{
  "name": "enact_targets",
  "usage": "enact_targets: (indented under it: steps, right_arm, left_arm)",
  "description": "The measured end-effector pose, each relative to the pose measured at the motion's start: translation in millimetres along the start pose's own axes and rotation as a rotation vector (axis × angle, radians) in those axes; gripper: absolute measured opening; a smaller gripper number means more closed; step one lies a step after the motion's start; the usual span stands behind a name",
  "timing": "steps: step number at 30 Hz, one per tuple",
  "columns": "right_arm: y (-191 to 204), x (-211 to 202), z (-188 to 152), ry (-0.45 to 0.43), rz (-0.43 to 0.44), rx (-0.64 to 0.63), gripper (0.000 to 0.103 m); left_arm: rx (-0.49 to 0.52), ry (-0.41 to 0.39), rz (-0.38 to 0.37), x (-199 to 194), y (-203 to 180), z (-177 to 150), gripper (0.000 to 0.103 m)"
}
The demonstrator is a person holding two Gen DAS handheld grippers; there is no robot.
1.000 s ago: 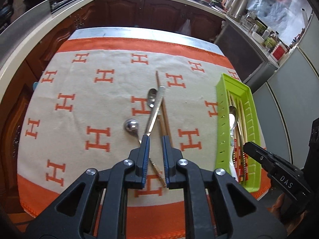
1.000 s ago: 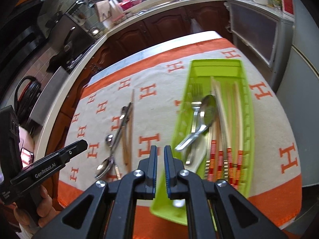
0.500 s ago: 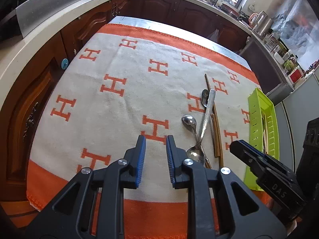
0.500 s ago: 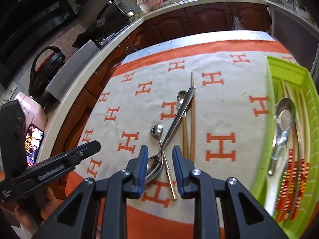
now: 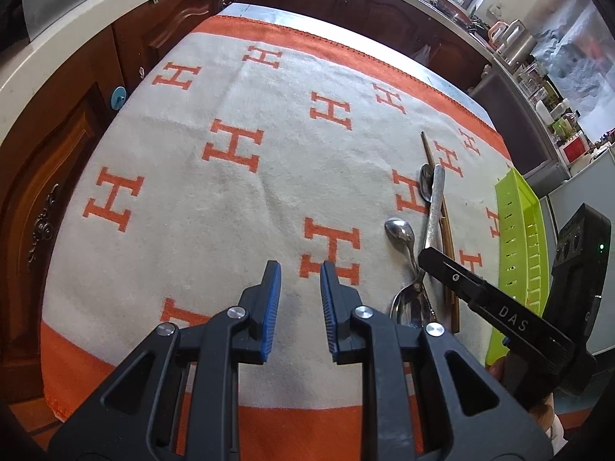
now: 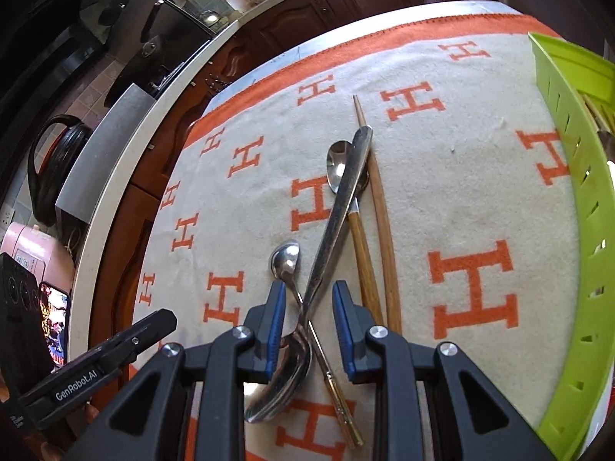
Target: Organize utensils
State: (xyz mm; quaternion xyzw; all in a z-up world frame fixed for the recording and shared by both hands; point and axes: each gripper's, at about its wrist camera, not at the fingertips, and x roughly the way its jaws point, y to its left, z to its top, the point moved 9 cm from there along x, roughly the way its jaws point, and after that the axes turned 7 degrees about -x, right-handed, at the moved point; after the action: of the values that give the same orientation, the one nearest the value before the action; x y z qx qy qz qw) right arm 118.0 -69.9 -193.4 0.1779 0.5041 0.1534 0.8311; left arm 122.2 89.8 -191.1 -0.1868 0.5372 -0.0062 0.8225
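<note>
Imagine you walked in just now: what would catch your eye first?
The cream cloth with orange H letters covering the table, then the crossed heap of steel spoons and wooden chopsticks mid-cloth. The right gripper straddles the large steel spoon; a lime-green plastic tray sits alongside.

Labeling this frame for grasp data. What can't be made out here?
- Tray contents: right wrist view, cut off by the frame edge and hidden by the near wall; left wrist view shows only the slotted wall.
- Large spoon bowl: right wrist view, partly under the right gripper; whether the open fingers touch it is unclear.
- Chopsticks near ends: behind the gripper.
- Left gripper: open over bare cloth.
</note>
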Motion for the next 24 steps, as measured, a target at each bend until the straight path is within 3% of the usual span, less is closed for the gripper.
enact_targets:
  steps: [7, 10, 14, 19, 24]
  right_arm:
    - [1.0, 4.1, 4.6, -0.028, -0.008, -0.007, 0.024]
    - [-2.8, 5.7, 5.6, -0.032, -0.032, -0.004, 0.012]
    - [-1.5, 5.7, 6.4, -0.030, -0.047, -0.016, 0.011]
    - [5.0, 3.3, 8.0, -0.038, -0.125, -0.082, 0.009]
    - [14.3, 4.4, 7.2, -0.031, -0.152, -0.148, 0.002]
  left_arm:
    - [-0.010, 0.028, -0.018, 16.0, 0.2, 1.9, 0.018]
    - [-0.012, 0.042, -0.019, 22.8, -1.1, 0.9, 0.018]
    - [-0.010, 0.054, -0.023, 27.5, -3.1, -1.4, 0.018]
    - [-0.002, 0.053, -0.021, 27.1, -5.0, -3.4, 0.018]
    - [-0.003, 0.053, -0.019, 25.7, -5.1, -4.7, 0.018]
